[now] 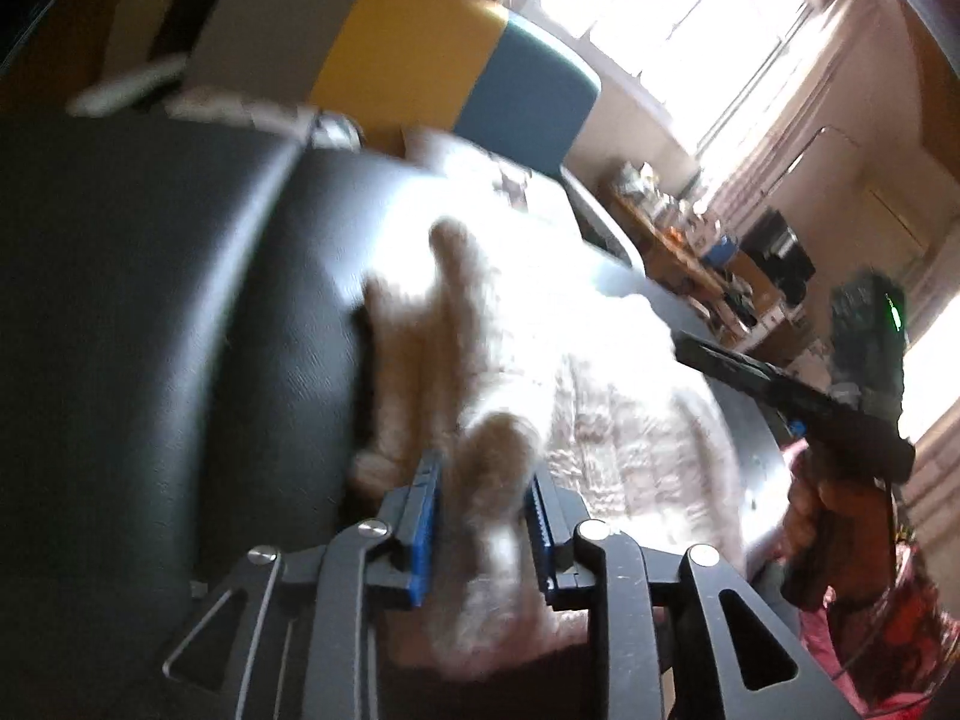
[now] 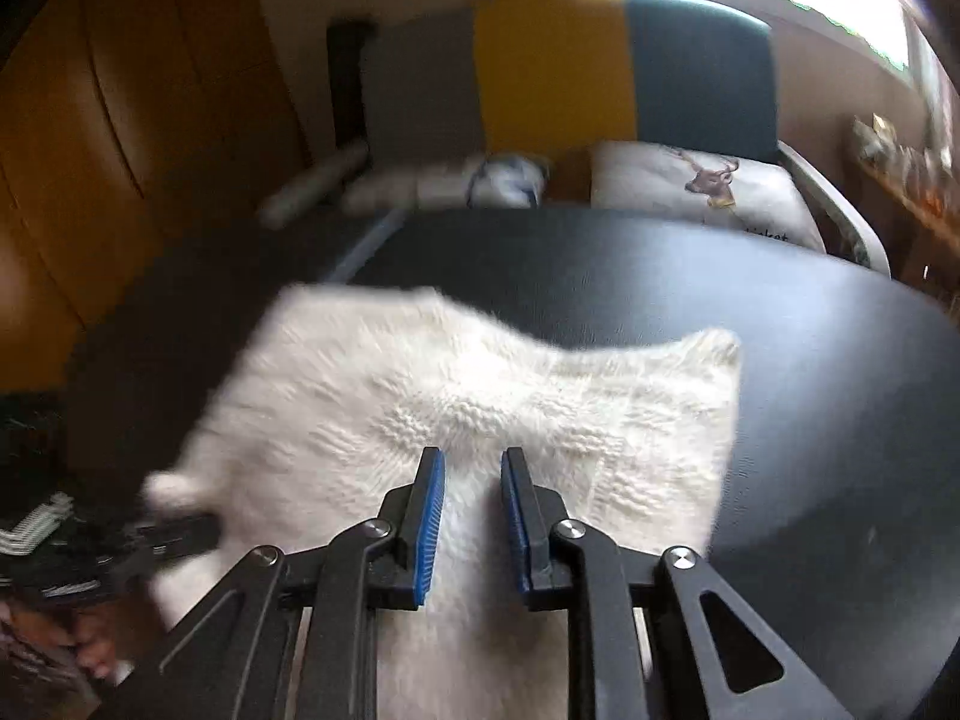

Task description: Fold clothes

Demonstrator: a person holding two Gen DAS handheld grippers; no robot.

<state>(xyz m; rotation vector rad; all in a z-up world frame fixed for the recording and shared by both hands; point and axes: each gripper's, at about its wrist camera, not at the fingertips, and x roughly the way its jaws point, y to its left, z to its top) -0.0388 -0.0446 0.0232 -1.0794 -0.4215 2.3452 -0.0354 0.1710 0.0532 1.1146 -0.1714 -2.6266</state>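
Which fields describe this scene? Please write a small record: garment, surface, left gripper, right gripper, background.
garment: white fluffy knit garment, lying partly spread
surface: black table
left gripper: a bunched fold of the garment between its pads
right gripper: over the garment, pads apart, grip unclear
background: chair with yellow and teal back; deer-print cushion
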